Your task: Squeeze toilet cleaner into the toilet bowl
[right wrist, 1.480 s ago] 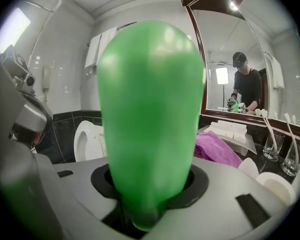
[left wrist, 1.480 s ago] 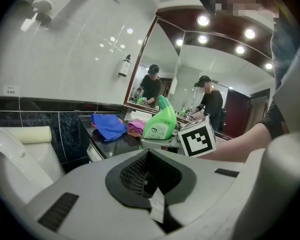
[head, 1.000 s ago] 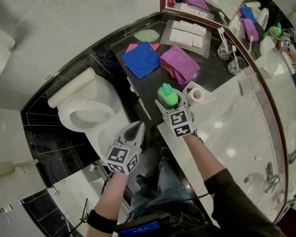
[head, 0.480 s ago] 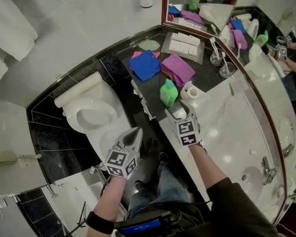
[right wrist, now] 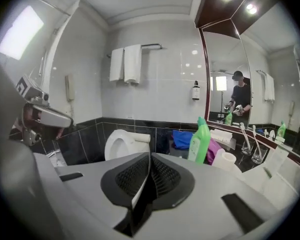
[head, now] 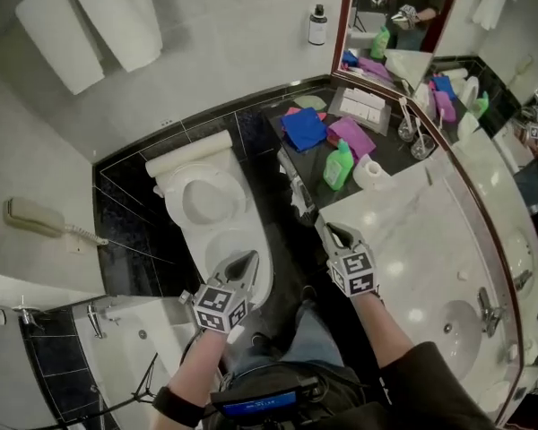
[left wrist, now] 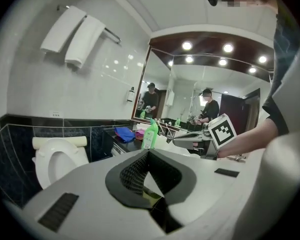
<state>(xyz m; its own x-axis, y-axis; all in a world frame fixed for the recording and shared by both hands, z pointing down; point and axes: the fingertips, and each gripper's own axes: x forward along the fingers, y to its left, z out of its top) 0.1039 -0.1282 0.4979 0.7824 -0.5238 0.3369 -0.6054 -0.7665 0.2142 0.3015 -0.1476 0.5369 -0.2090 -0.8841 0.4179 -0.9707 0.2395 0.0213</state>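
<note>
Both tongs have pulled back toward the person since the earlier frames. The right tongs (head: 327, 229) stood spread around the green plastic toilet-cleaner bottle (head: 339, 166) then. Now they're clear of it and the jaws have just been closing with nothing between them. In the right gripper view they're clenched down to a thin slit, empty. The left tongs (head: 249, 258) are clenched, pads meeting, also empty.

Bottle: upright on the black stone table (head: 316, 161), ahead of the right tongs and well apart from them, just beside the white toilet-paper roll (head: 369, 173). A blue cloth (head: 303, 128) and a purple cloth (head: 351, 137) lie beyond it. The white toilet bowl (head: 183, 202) is uncovered, ahead of the left tongs and left of the right tongs, well apart from the bottle. Can't tell whether the cap is on.

My read: bottle parked, nothing over the bowl. Looks like a put-down and retreat, or a reset.

Risks if it gets picked up again:
- Right tongs go in clenched → tips hit the tall, narrow bottle and knock it onto the roll or off the table's near edge. Spread first.
- Soft wall: a hard clamp with the nozzle open → cleaner on table and cloths before it reaches the bowl.
- Bowl sits across a gap from the table, so a tilted carry → drips on the floor.
- Left tongs hang near the bowl front, so a swing could clip the rim.
</note>
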